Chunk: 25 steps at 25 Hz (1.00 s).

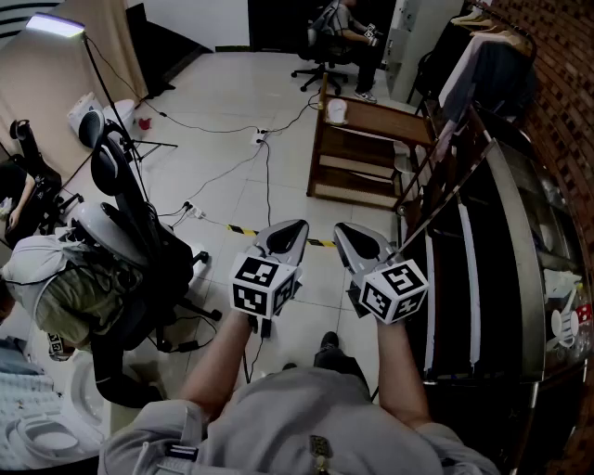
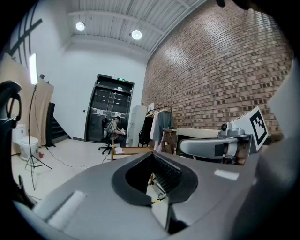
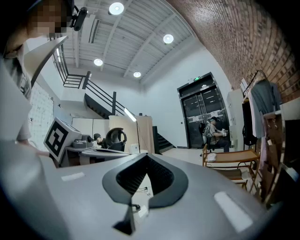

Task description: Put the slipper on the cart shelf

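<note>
A white slipper [image 1: 336,111] lies on the top shelf of a low wooden cart [image 1: 382,121] across the tiled floor, well ahead of both grippers. My left gripper [image 1: 295,224] and right gripper [image 1: 342,228] are held side by side at waist height, pointing towards the cart. Both are shut with nothing in them. In the left gripper view the left gripper [image 2: 151,153] has its tips together, and the slipper [image 2: 117,150] and cart [image 2: 136,150] show far off. The right gripper view has the right gripper [image 3: 145,155] likewise shut, with the slipper [image 3: 212,157] on the cart [image 3: 236,156] at the right.
An office chair [image 1: 125,232] loaded with a bag stands at the left, with cables [image 1: 218,176] running over the floor. A dark counter [image 1: 492,269] runs along the right by the brick wall, and a clothes rack [image 1: 483,51] stands behind it. A person [image 1: 345,28] sits on a chair beyond the cart.
</note>
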Each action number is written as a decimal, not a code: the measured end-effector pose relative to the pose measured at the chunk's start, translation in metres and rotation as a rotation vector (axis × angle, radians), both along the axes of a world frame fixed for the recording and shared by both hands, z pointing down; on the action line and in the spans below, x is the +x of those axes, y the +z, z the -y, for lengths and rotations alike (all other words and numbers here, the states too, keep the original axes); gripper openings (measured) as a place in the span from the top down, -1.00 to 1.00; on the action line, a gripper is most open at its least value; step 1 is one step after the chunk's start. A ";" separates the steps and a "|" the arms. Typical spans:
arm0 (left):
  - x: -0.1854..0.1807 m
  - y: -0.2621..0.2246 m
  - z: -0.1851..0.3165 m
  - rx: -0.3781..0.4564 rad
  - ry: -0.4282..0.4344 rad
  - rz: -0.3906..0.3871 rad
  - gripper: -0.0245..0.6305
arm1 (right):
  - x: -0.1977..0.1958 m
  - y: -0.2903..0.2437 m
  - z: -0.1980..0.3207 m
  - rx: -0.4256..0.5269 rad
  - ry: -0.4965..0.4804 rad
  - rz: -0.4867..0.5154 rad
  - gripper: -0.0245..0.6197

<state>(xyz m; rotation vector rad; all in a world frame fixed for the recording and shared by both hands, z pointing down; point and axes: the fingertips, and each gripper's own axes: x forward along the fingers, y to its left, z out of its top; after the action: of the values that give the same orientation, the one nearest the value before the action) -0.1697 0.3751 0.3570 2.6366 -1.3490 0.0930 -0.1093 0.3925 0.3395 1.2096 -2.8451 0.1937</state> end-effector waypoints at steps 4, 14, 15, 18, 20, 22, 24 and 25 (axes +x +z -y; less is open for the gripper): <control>0.002 0.006 0.021 -0.017 -0.016 -0.003 0.90 | 0.004 0.004 0.019 -0.007 -0.009 -0.002 0.92; 0.039 0.026 0.126 -0.045 -0.057 0.014 0.90 | 0.047 0.020 0.131 -0.026 -0.041 0.011 0.92; 0.044 0.027 0.138 -0.052 -0.065 0.014 0.90 | 0.053 0.020 0.144 -0.028 -0.046 0.014 0.92; 0.057 0.026 0.172 -0.075 -0.086 0.009 0.90 | 0.066 0.017 0.181 -0.034 -0.072 0.020 0.92; 0.064 0.025 0.193 -0.079 -0.094 0.011 0.90 | 0.072 0.014 0.201 -0.026 -0.090 0.023 0.92; 0.069 0.025 0.211 -0.083 -0.103 0.021 0.90 | 0.077 0.009 0.220 -0.012 -0.102 0.031 0.92; 0.073 0.026 0.228 -0.087 -0.111 0.036 0.90 | 0.082 0.007 0.237 -0.002 -0.108 0.041 0.92; 0.075 0.027 0.237 -0.087 -0.114 0.040 0.90 | 0.085 0.007 0.246 0.002 -0.108 0.043 0.92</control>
<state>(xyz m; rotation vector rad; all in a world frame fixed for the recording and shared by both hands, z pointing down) -0.0947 0.1384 0.3840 2.4943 -1.4698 0.1862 -0.0243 0.1466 0.3469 1.0617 -2.9381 0.2159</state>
